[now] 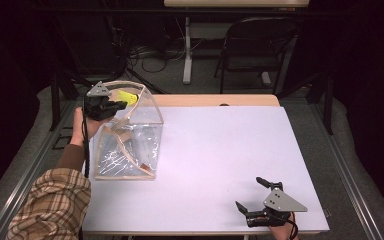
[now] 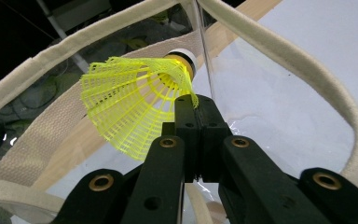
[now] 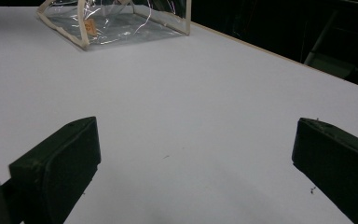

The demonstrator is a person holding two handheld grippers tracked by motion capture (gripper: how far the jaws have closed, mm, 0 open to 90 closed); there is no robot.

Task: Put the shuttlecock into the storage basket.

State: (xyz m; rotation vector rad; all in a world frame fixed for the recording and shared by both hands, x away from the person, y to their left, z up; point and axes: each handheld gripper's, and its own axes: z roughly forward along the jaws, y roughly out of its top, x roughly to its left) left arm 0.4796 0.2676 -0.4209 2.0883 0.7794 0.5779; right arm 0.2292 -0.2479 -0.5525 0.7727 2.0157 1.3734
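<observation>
The left tongs [image 2: 196, 105] pinch a yellow plastic mesh shuttlecock [image 2: 135, 100] over the clear beige-trimmed bag's [image 1: 130, 145] mouth, apparently to drop it in; the right tongs [image 3: 193, 158] rest spread on the white table [image 1: 220, 150].

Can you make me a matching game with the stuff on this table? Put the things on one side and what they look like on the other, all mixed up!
Things:
1. shuttlecock
2. clear bag
3. left gripper
4. right gripper

Descriptions:
A. jaws wide open over the bare white table
B. see-through, with cream edging
C. bright yellow net skirt
D. pinched shut on the yellow skirt

Pairs: 1-C, 2-B, 3-D, 4-A
</observation>
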